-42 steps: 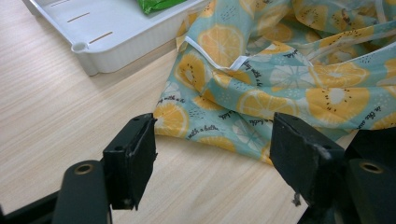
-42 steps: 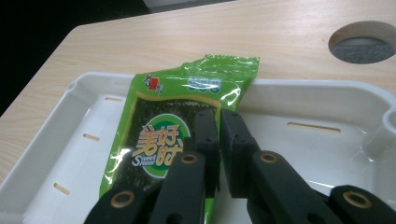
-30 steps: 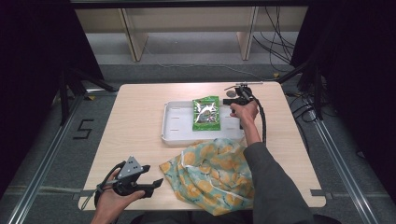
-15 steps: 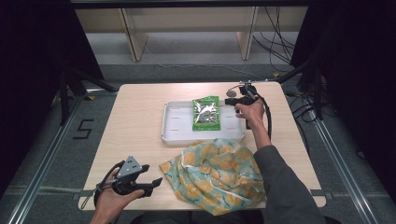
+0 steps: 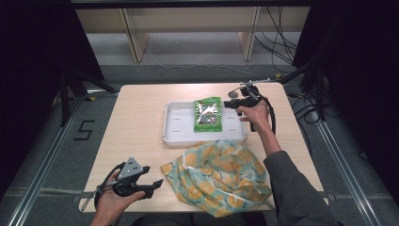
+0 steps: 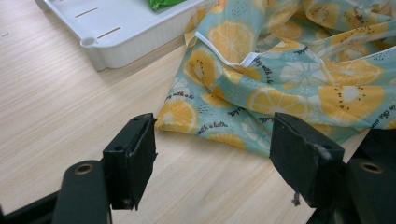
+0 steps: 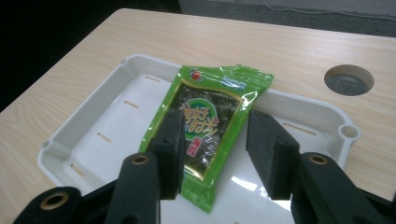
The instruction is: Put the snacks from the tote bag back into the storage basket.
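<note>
The green snack packet (image 5: 207, 113) lies in the white tray (image 5: 179, 134). Right tongs (image 7: 212, 149) hang just above it and have just been opening, gripping nothing. Left tongs (image 6: 212, 163) sit spread apart, well away from the tray, by the fruit-print cloth (image 6: 289, 88).

Bare table (image 5: 136, 117) across left half of the high view: free passage. White tray (image 5: 176, 136) w/ green packet (image 5: 207, 113) blocks centre; fruit-print cloth (image 5: 221, 174) fills lower middle, touching tray's near rim. Narrow strip right of tray.
</note>
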`<state>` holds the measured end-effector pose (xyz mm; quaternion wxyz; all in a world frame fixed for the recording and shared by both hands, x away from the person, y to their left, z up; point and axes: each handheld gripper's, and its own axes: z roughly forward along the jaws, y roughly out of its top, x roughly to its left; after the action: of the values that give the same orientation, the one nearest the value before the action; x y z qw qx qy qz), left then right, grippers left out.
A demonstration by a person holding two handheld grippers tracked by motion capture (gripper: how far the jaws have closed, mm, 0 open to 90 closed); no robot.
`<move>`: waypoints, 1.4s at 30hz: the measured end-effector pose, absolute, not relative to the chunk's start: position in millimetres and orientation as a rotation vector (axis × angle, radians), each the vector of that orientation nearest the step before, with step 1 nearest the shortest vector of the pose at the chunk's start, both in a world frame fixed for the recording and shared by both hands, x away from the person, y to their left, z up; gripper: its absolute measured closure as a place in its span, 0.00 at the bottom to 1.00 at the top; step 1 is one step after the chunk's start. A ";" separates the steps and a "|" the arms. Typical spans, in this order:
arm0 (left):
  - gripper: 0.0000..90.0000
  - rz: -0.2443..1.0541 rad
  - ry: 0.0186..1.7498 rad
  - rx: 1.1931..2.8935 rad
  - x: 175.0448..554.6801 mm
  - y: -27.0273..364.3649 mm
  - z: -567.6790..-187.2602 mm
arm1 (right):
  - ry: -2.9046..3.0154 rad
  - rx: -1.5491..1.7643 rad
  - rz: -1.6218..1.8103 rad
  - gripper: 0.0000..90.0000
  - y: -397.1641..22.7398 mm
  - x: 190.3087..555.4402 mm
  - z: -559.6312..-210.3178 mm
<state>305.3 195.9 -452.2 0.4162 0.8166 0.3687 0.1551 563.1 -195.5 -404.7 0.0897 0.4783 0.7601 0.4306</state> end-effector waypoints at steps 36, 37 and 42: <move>0.32 0.410 0.917 2.057 303.3 193.5 -454.9 | 2.348 1.141 1.382 0.52 -196.5 490.3 -386.9; 0.32 0.409 0.919 2.055 303.2 193.2 -454.9 | 2.359 1.159 1.380 0.52 -195.9 488.2 -386.0; 0.32 0.401 0.940 2.045 302.8 192.9 -455.0 | 2.384 1.139 1.406 0.51 -193.5 482.0 -385.3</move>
<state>302.8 192.9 -455.0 0.4146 0.8140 0.3742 0.1595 482.0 -193.5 -385.3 0.0743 0.3797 0.7943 0.4684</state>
